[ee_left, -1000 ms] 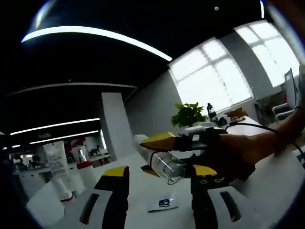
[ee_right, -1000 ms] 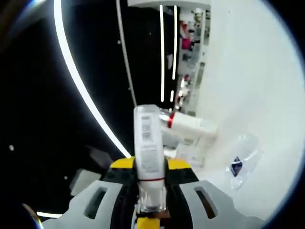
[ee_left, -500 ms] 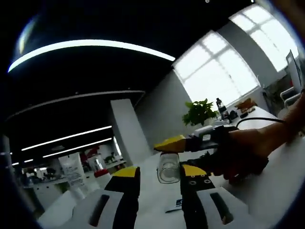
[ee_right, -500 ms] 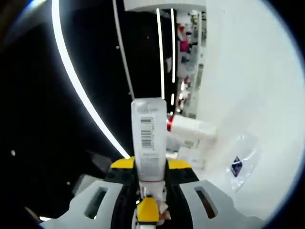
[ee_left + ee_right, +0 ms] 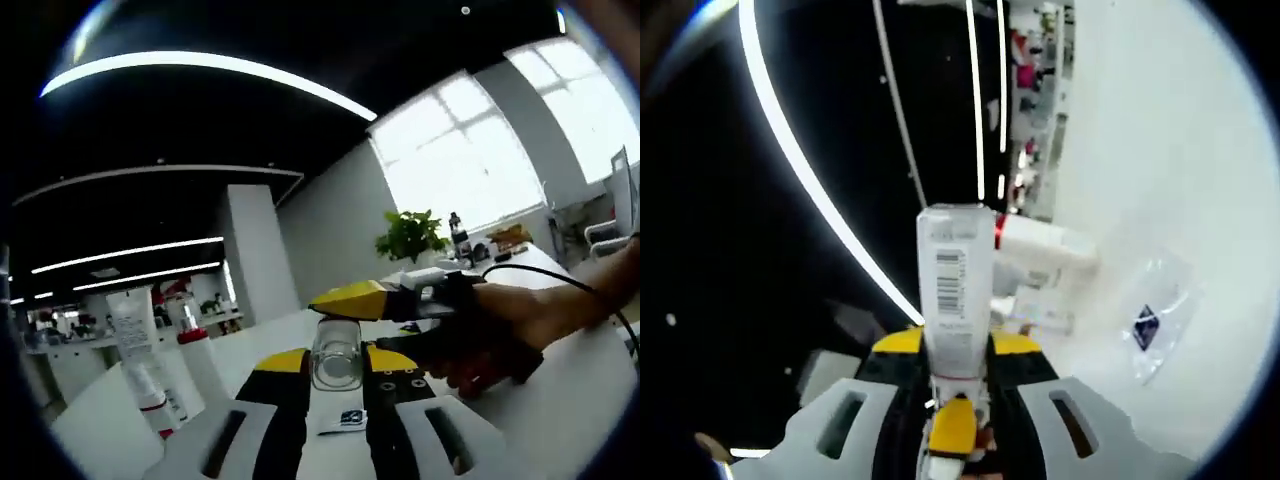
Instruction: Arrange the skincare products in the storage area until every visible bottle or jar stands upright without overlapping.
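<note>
My right gripper (image 5: 958,350) is shut on a white tube (image 5: 955,275) with a barcode, which points away from the camera. In the left gripper view the same tube's clear cap (image 5: 336,355) faces me, end on. My left gripper (image 5: 337,364) is shut on that cap, with its yellow-tipped jaws pressed to both sides. The right gripper (image 5: 350,315) reaches in from the right, with a person's hand (image 5: 490,335) behind it. In the right gripper view a yellow jaw tip hides the cap.
On the white table (image 5: 1160,150), at the left, stand a tall white tube (image 5: 135,325), a red-capped bottle (image 5: 185,325) and a smaller red-banded tube (image 5: 150,395). A small clear packet (image 5: 345,420) lies on the table. A white red-banded bottle (image 5: 1045,250) and the packet (image 5: 1152,325) are beyond the held tube.
My left jaws have closed in from wide apart onto the tube's clear cap. In the right gripper view a yellow jaw tip now covers the cap. The right gripper keeps hold of the tube.
</note>
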The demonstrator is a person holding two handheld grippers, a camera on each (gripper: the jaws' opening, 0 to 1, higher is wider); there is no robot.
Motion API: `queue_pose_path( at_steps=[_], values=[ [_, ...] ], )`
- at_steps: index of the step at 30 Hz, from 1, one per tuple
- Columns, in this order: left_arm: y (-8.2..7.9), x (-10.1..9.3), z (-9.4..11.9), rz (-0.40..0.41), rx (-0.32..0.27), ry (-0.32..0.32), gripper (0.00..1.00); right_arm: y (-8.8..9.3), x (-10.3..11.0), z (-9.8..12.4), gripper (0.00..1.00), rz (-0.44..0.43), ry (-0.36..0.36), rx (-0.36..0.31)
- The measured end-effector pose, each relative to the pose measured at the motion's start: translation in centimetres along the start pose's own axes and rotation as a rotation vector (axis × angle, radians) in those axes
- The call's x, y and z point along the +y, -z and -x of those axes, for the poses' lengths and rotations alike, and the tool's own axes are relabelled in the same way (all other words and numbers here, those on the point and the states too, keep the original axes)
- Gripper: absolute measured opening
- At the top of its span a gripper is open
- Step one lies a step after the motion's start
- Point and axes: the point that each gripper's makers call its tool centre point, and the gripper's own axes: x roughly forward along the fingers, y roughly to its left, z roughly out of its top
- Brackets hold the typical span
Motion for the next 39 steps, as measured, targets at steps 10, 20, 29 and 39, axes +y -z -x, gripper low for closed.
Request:
queue_pose_path(
  at_steps=[10, 20, 29, 39],
  values=[
    [-0.7, 3.9, 0.9, 0.267, -0.059, -0.055, 0.20, -3.7, -0.7, 1.1, 0.52, 0.465, 0.160, -0.162],
    [-1.5, 5.1, 2.0, 0.346, -0.094, -0.080, 0.20, -2.1, -0.4, 0.2, 0.58, 0.889, 0.209, -0.048],
    [-2.6, 4.3, 2.3, 0.272, -0.130, -0.090, 0.20, 3.6, -1.3, -1.2, 0.60, 1.124, 0.182, 0.213],
    [-3.3, 3.8, 2.5, 0.259, -0.162, -0.084, 0.20, 7.3, -2.8, -0.8, 0.31, 1.202, 0.174, 0.378]
  ],
)
